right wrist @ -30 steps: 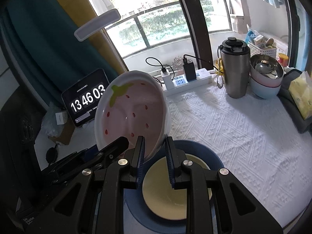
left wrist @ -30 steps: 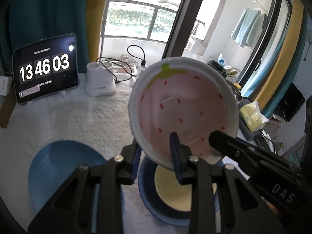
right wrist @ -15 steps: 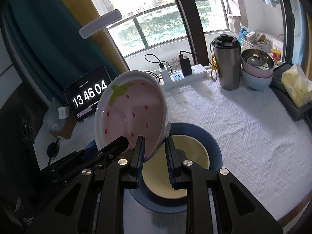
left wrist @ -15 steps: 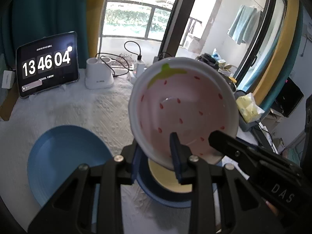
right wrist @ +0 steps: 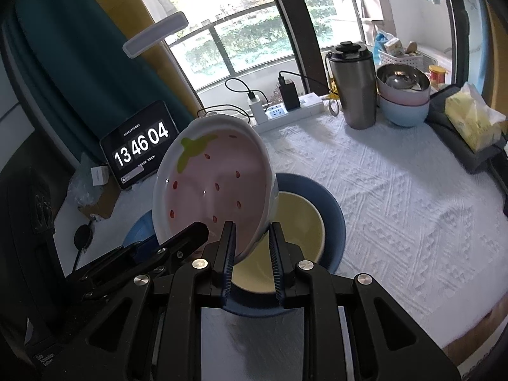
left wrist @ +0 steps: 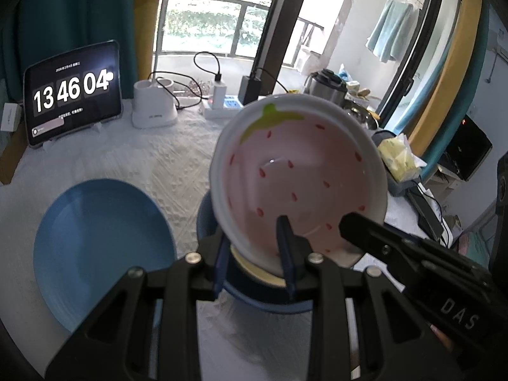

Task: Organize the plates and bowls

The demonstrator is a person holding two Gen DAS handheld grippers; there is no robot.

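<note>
Both my grippers, left (left wrist: 254,254) & right (right wrist: 250,247), pinch the strawberry bowl's (right wrist: 212,187) rim, 2 grips steadying it tilted above the yellow bowl (right wrist: 298,222) for nesting.

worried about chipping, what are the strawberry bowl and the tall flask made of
Strawberry bowl: likely glazed ceramic, given its glossy highlights, painted seeds and thick white rim. Flask: apparently brushed stainless steel, grey and satin, with a black lid, probably plastic.

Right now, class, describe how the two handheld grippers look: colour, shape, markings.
Both the left gripper and right gripper are matte black angular frames with triangular cut-outs, silver screws and blue ridged finger pads. White "DAS" lettering marks the right one.
</note>
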